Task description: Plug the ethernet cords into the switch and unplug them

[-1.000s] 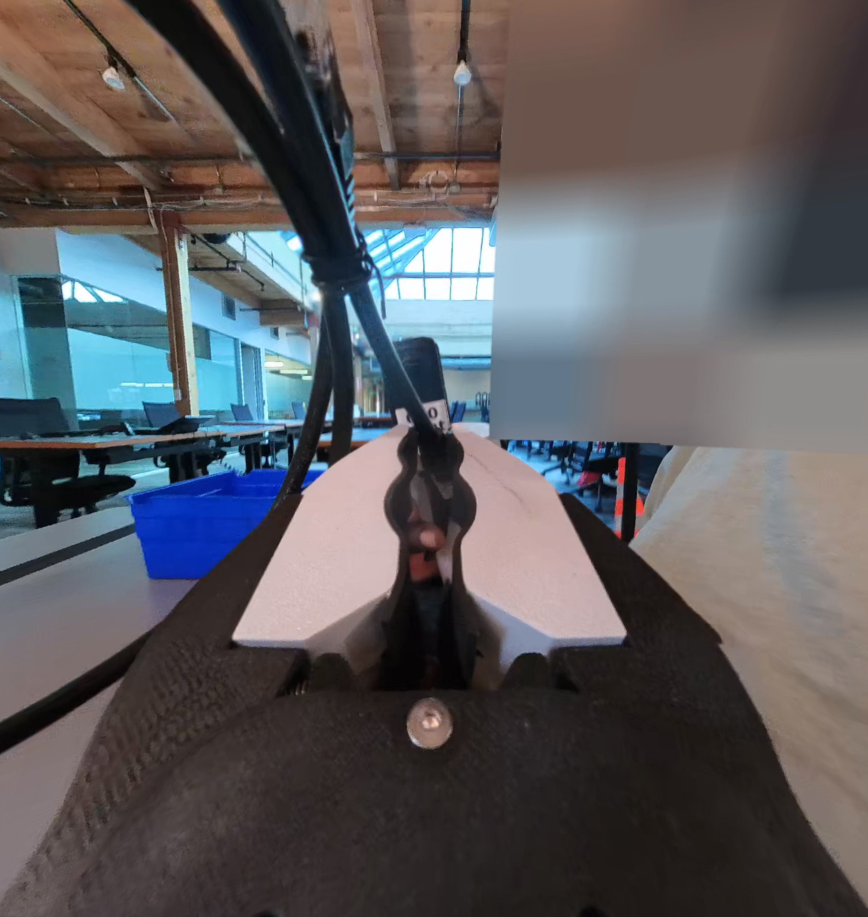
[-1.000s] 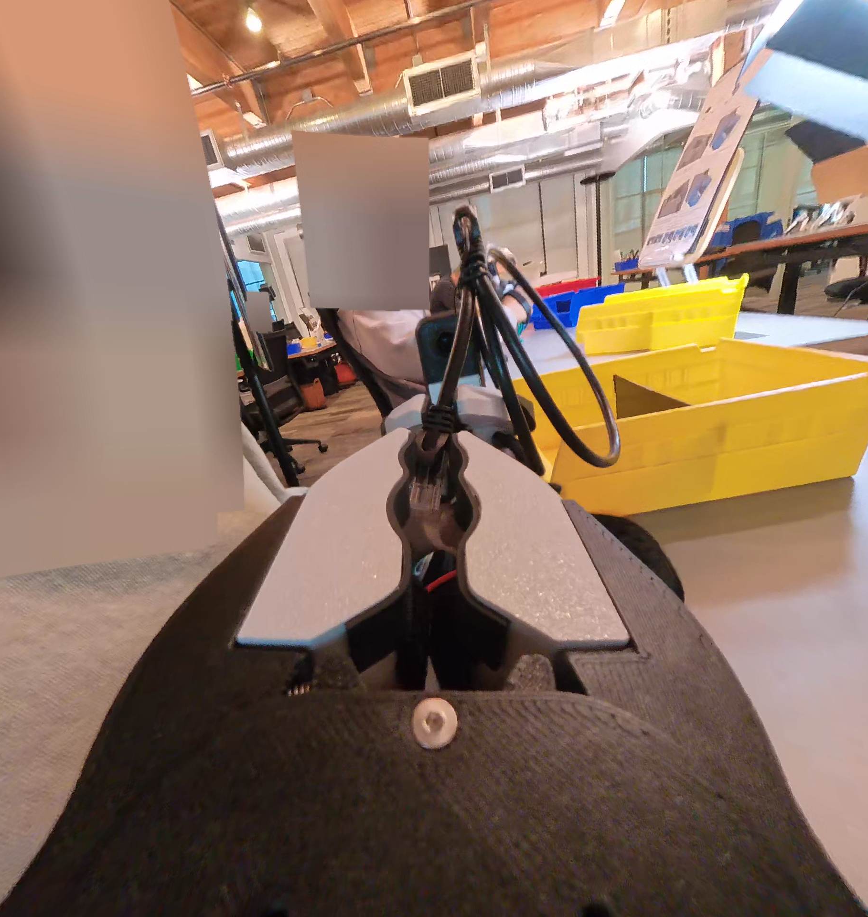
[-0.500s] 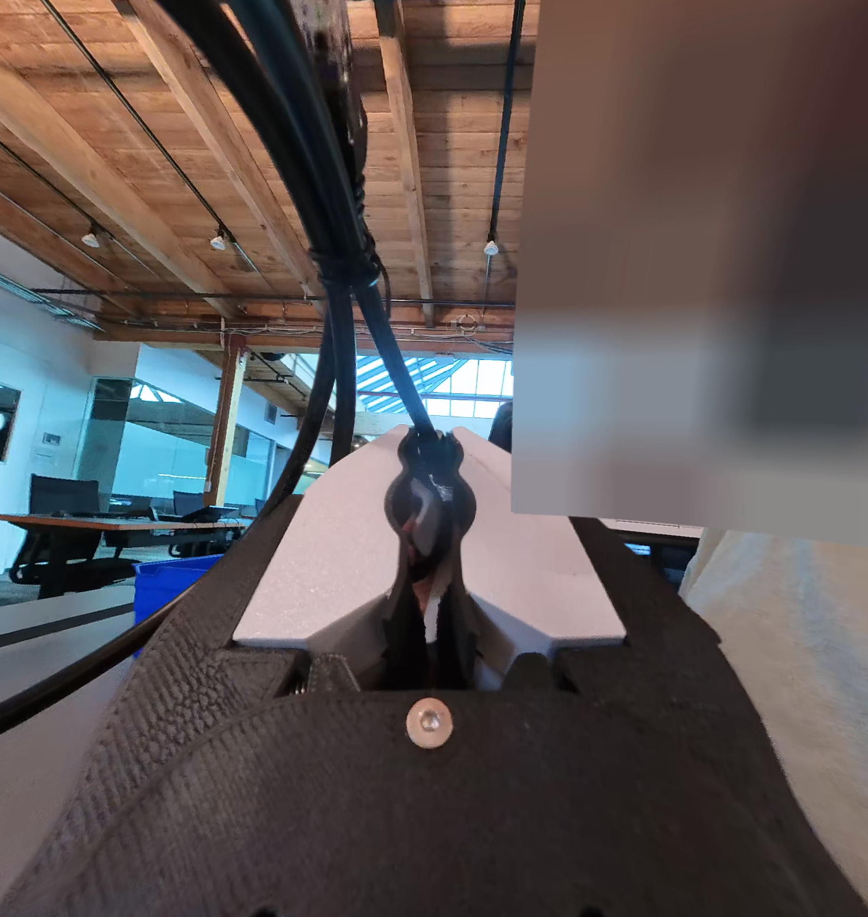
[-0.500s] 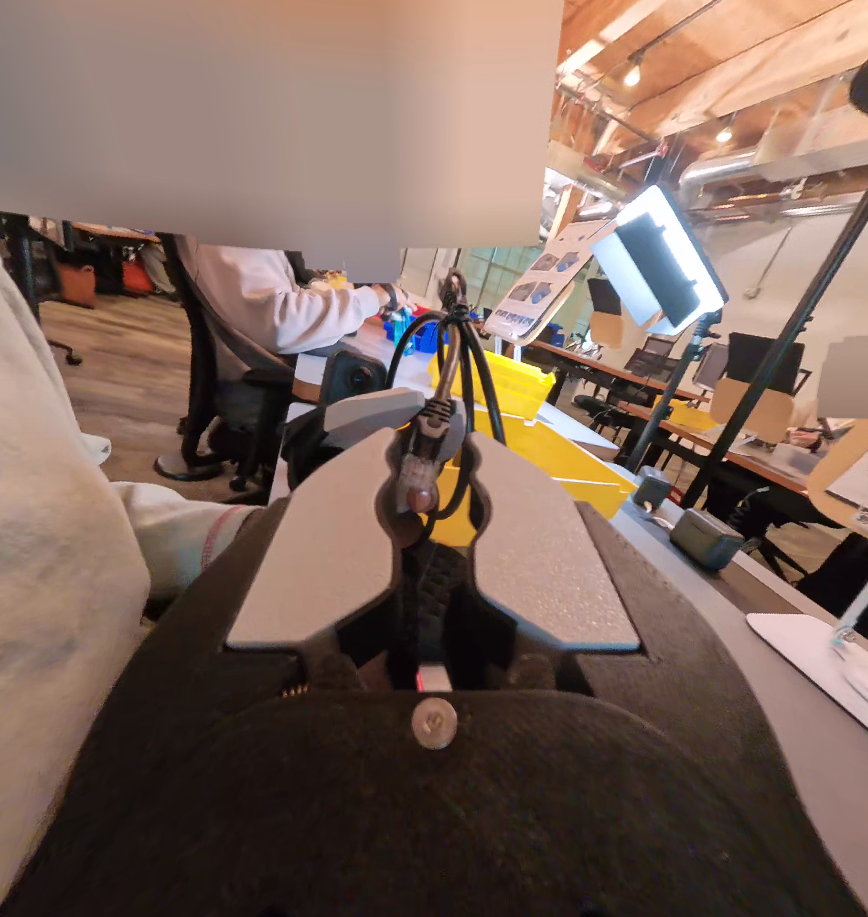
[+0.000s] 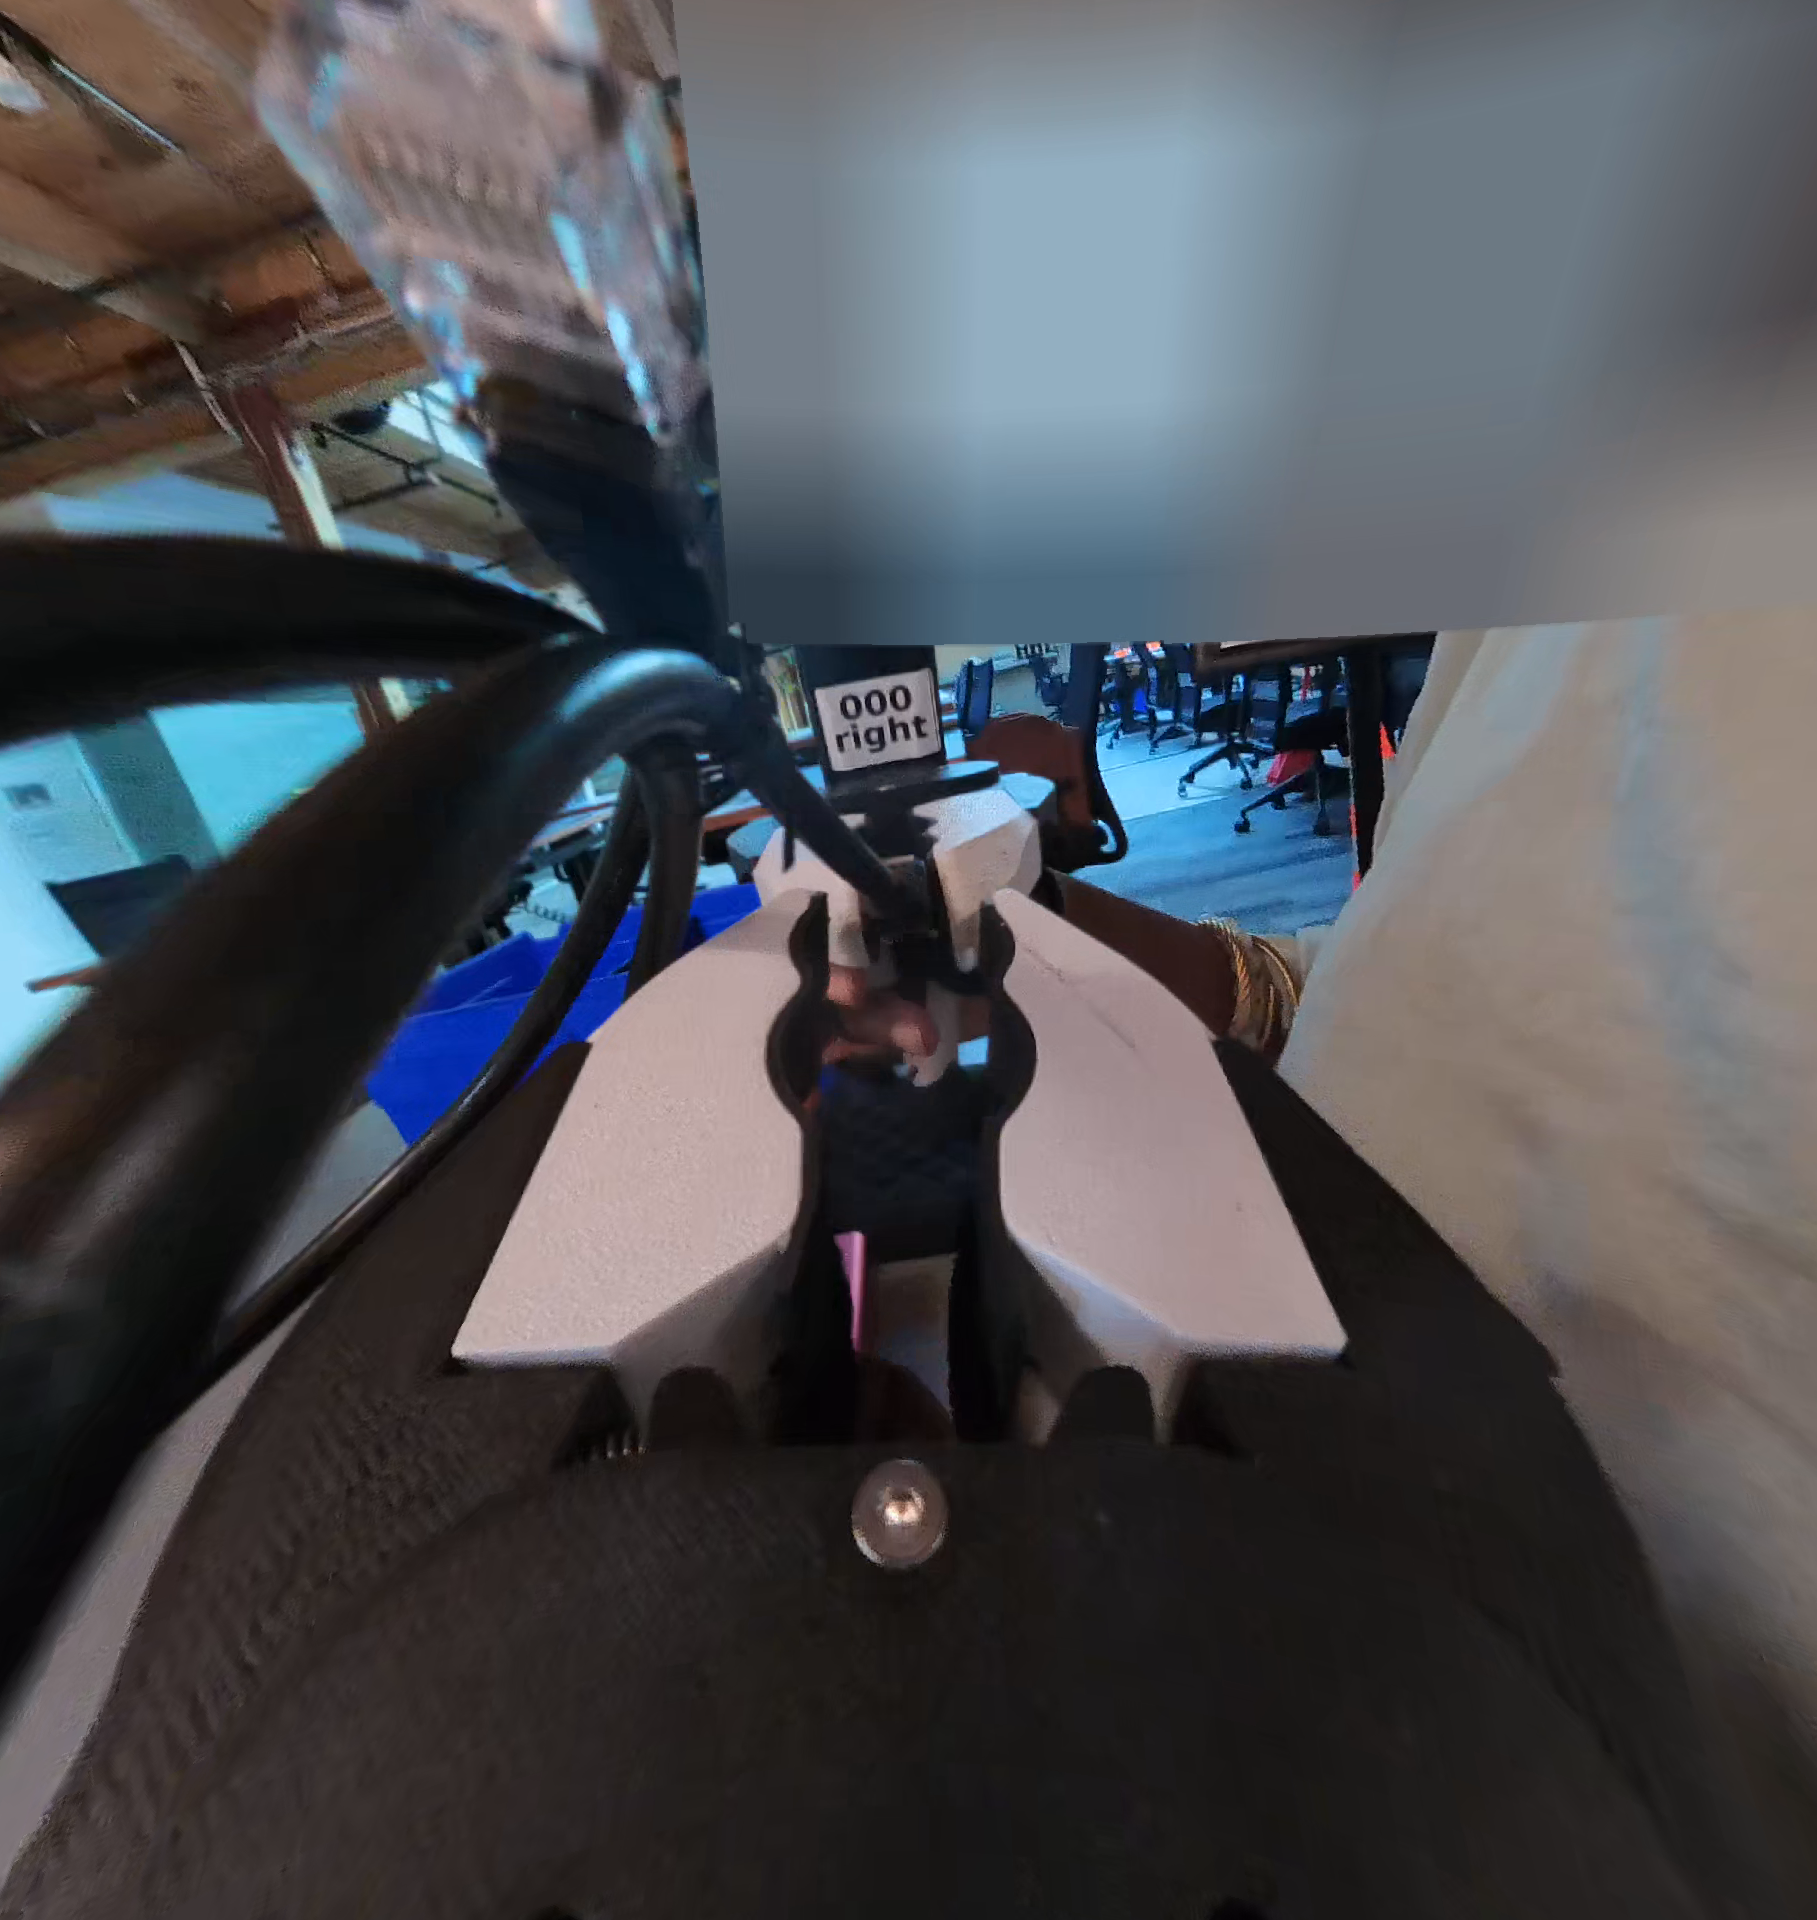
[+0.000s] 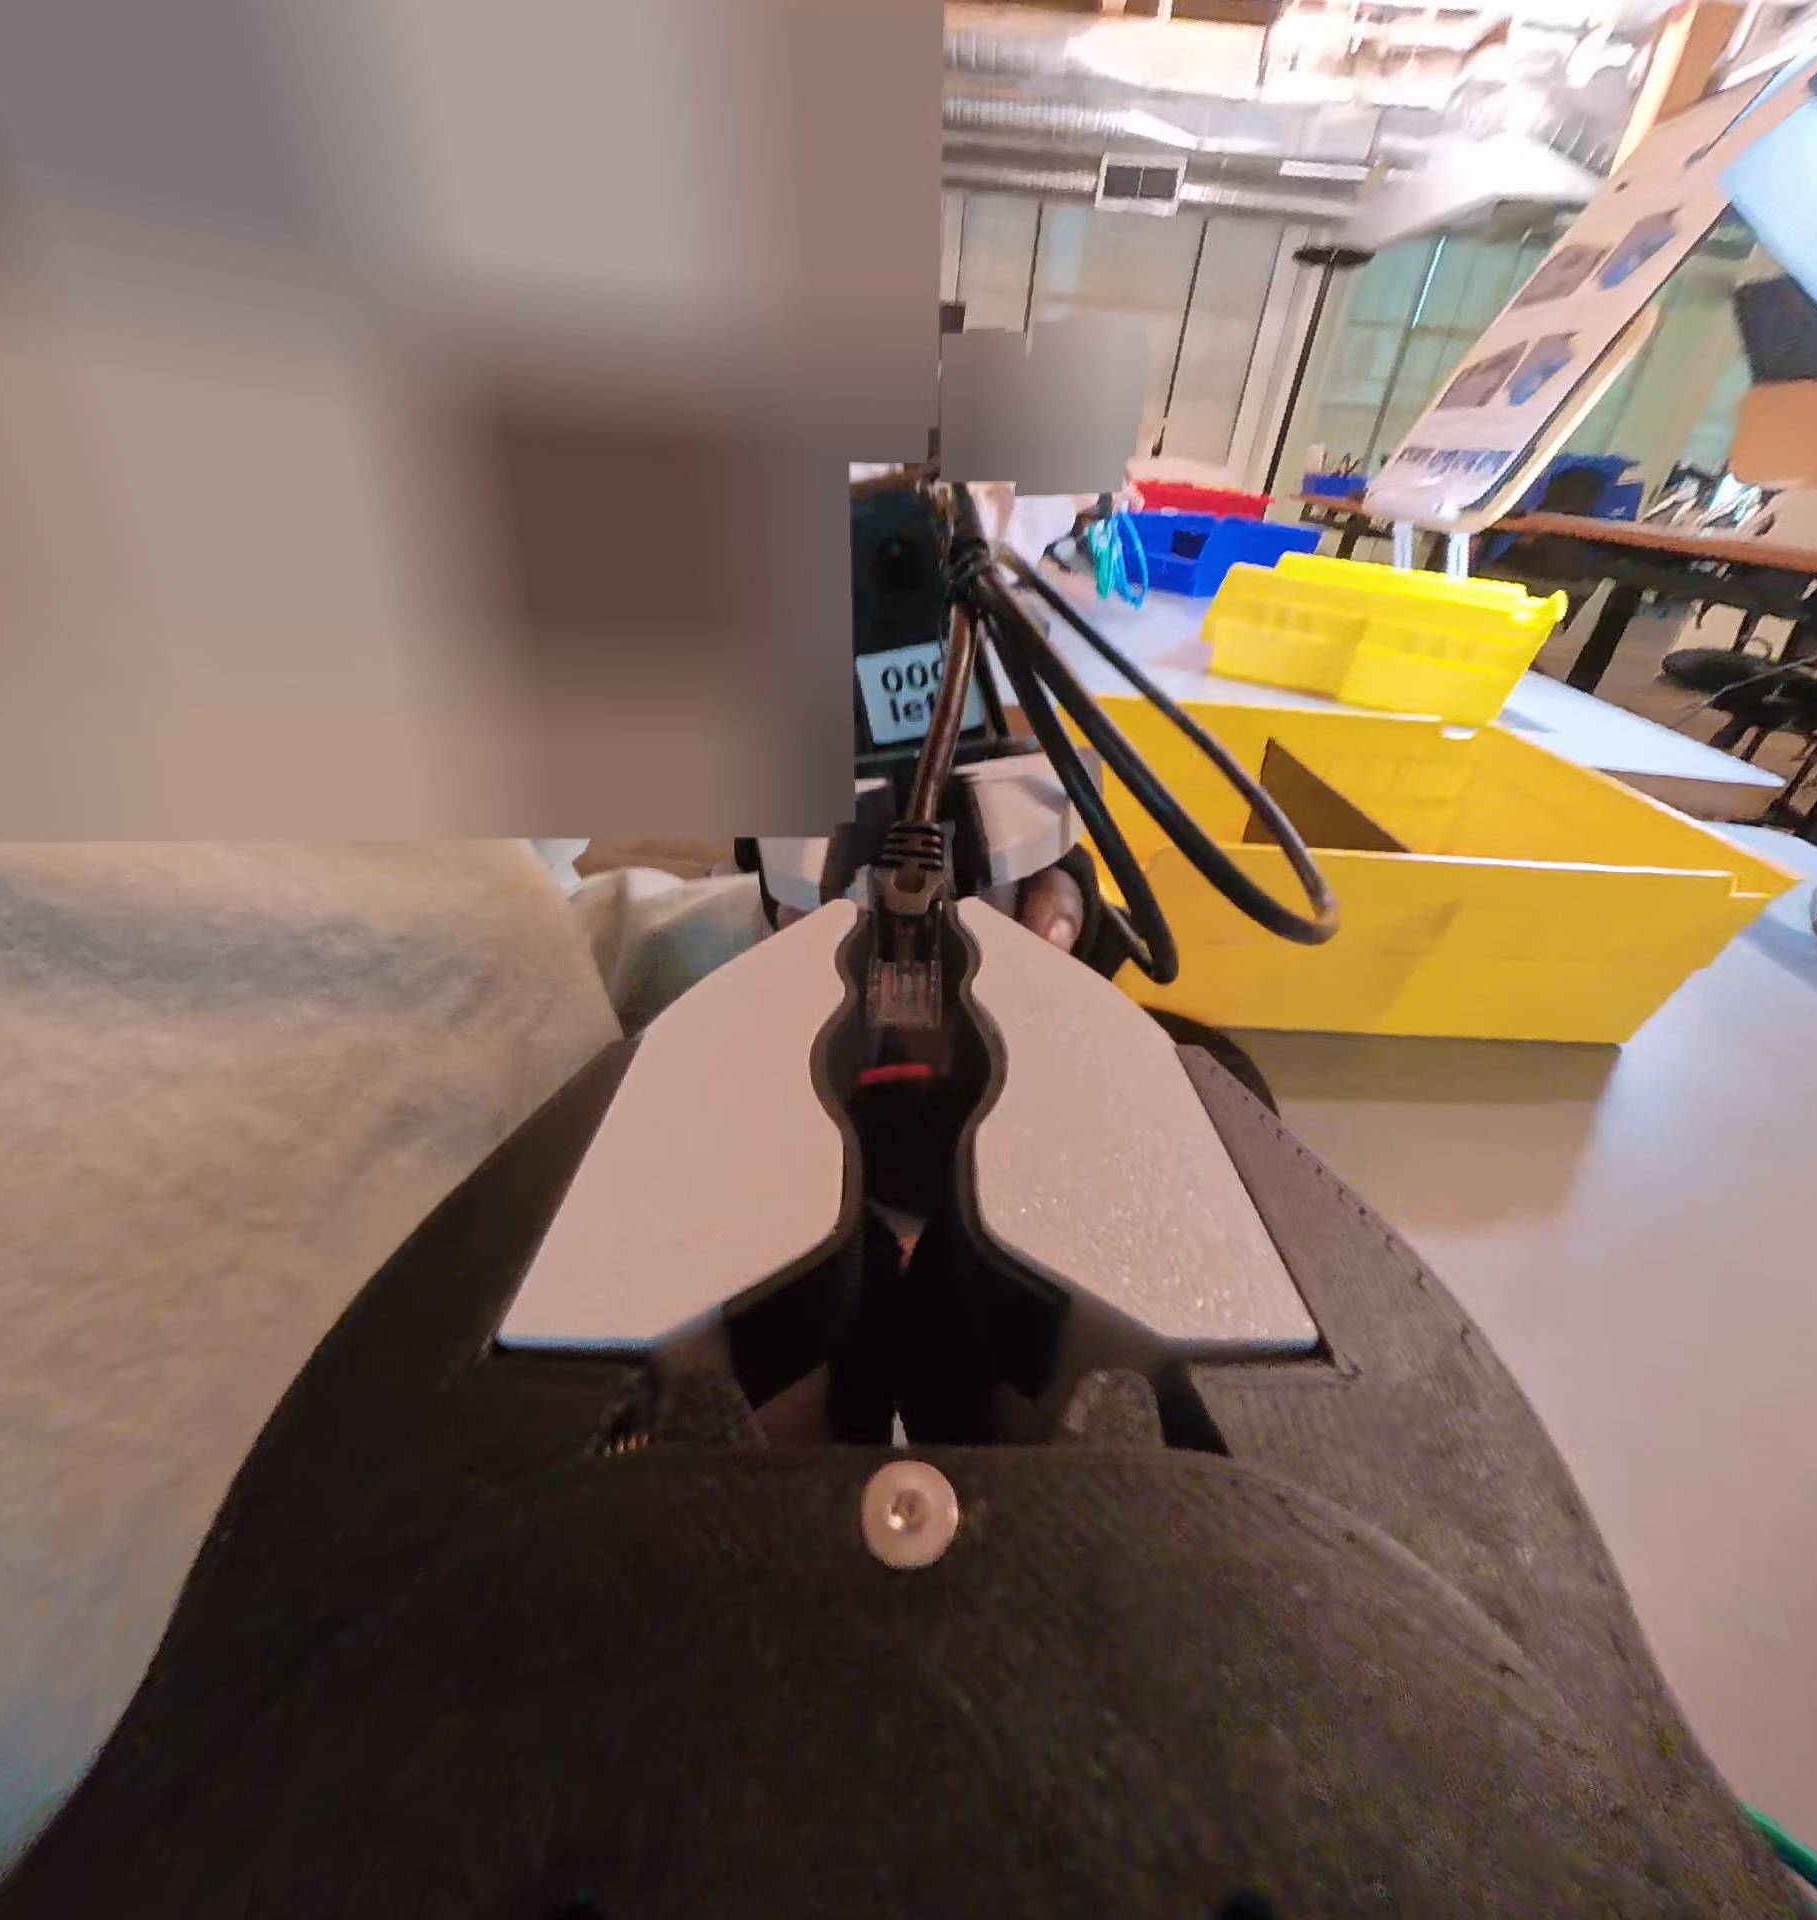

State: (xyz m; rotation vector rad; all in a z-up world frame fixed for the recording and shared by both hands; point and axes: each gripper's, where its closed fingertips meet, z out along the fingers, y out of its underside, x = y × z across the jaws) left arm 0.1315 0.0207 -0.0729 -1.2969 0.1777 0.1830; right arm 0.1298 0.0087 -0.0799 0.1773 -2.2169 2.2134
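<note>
A black ethernet cord, tied in a bundle, hangs in loops between my two grippers. My right gripper is shut on the cord's clear plug, which sits between its grey fingers. The left wrist view shows the right gripper head-on, just past my left fingertips, with the cord running up from it. My left gripper is open, with a clear gap between its fingers and nothing in it. The cord's other clear plug is blurred, close to the left camera. No switch is in view.
A large yellow bin stands on the grey table, with a smaller yellow bin and a blue bin behind it. Another blue bin is at the left. A person's cream sleeve is close on the right. Left and right tips are no more than a few centimetres apart.
My left gripper has opened and let go of the cord. The right gripper still holds its plug and has swung back to face the left gripper. The bundle has swung close to the left camera.
</note>
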